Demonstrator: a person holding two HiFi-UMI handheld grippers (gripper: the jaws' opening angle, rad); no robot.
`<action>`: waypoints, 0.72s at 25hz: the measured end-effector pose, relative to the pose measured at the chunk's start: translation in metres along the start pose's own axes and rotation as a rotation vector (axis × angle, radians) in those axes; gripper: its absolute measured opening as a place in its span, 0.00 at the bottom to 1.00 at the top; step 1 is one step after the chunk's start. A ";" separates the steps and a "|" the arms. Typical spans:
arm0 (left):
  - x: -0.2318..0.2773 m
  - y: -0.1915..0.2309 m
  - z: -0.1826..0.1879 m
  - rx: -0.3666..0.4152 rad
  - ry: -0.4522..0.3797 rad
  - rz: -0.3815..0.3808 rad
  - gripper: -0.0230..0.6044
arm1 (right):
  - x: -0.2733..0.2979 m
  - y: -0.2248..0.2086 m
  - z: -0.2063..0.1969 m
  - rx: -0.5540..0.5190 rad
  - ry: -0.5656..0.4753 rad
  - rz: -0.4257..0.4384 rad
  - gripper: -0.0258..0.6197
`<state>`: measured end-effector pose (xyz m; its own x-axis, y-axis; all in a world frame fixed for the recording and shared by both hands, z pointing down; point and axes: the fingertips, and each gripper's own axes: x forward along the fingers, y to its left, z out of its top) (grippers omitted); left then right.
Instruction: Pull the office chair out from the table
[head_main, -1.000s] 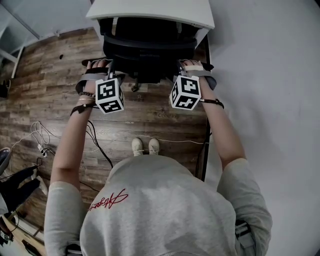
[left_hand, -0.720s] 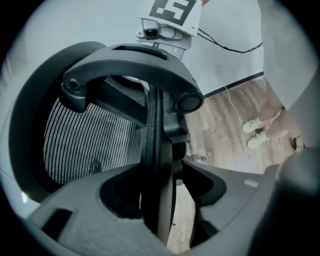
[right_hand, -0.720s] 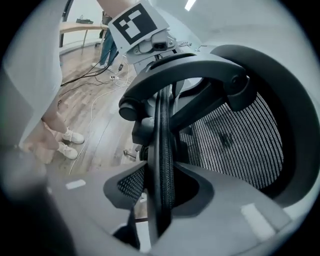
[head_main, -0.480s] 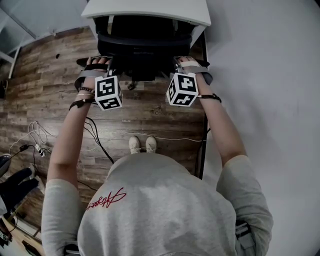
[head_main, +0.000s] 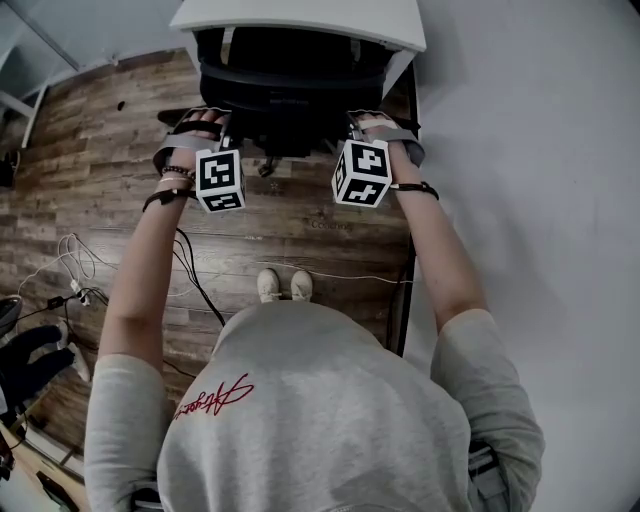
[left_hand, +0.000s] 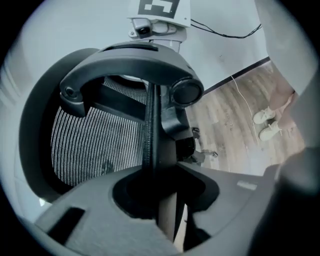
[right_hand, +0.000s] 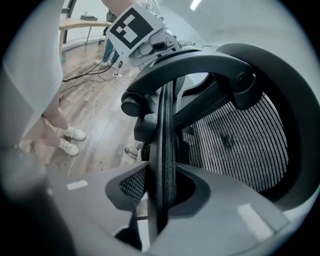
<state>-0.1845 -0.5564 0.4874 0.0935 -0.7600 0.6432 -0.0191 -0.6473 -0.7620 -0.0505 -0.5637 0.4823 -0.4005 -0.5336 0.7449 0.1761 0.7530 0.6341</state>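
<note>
Pulling evenly off the desk (head_main: 300, 18) edge suits left gripper (left_hand: 160, 200) and right gripper (right_hand: 162, 194) (jaws just closed, pinching chair (head_main: 290, 82) rim).

Red cursive lettering (head_main: 213, 398) stands on the person's grey sweatshirt (head_main: 320, 420), too blurred to read; nothing else is legible.

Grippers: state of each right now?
Left gripper: jaws just closed in, gripping the office chair backrest edge.
Right gripper: jaws just closed in, gripping the backrest's other edge.
</note>
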 end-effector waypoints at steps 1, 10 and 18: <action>0.001 0.000 0.000 0.002 0.000 0.003 0.20 | 0.001 0.000 -0.001 0.002 0.001 0.003 0.19; -0.003 -0.001 0.002 -0.023 0.008 -0.024 0.20 | -0.003 0.002 0.000 0.028 0.010 0.043 0.19; -0.007 -0.002 0.003 -0.026 0.013 -0.021 0.20 | -0.008 0.001 0.001 0.023 0.010 0.050 0.19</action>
<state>-0.1821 -0.5498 0.4837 0.0810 -0.7470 0.6599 -0.0428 -0.6641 -0.7464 -0.0477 -0.5585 0.4770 -0.3827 -0.4992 0.7774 0.1747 0.7871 0.5915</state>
